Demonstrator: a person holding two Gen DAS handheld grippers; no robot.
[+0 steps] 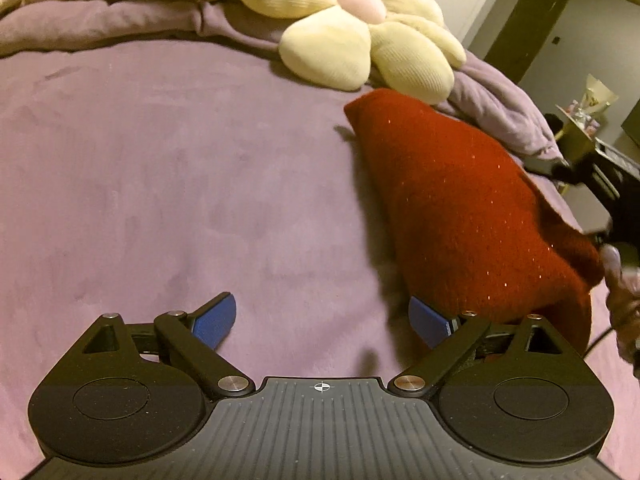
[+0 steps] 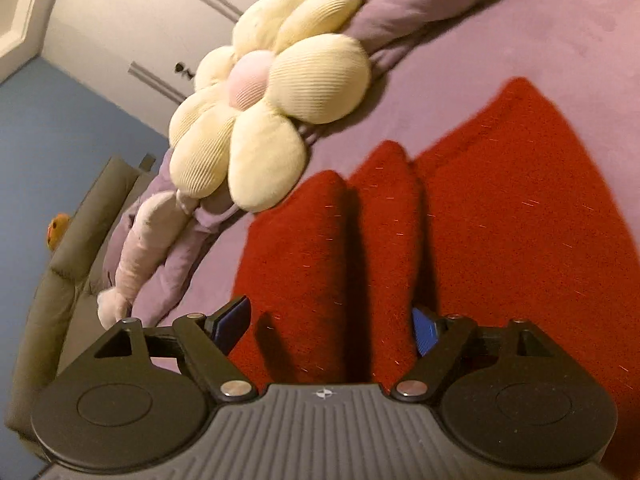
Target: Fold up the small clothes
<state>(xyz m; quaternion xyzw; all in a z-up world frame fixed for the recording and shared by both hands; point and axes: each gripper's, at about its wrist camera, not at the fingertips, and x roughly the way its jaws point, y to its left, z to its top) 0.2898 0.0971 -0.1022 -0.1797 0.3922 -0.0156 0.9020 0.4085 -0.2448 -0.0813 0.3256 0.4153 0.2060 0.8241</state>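
Note:
A dark red knitted garment (image 1: 460, 208) with small glittery flecks lies folded on the purple bedspread (image 1: 180, 180), right of centre in the left wrist view. My left gripper (image 1: 322, 322) hangs open just left of its near end, nothing between the blue pads. In the right wrist view the same red garment (image 2: 500, 208) fills the middle and right, with two raised folds running away from me. My right gripper (image 2: 332, 328) stands open above those folds, its pads apart from the cloth. The right gripper's black body (image 1: 608, 184) and a hand (image 1: 624, 292) show at the far right edge.
A cream flower-shaped cushion (image 1: 352, 28) with a pink centre lies on a bunched purple blanket (image 1: 120, 20) at the bed's far side, also as the cushion (image 2: 264, 112). A pale plush toy (image 2: 140, 248) lies beside a grey sofa (image 2: 64, 272). White wardrobe doors (image 2: 132, 20) stand behind.

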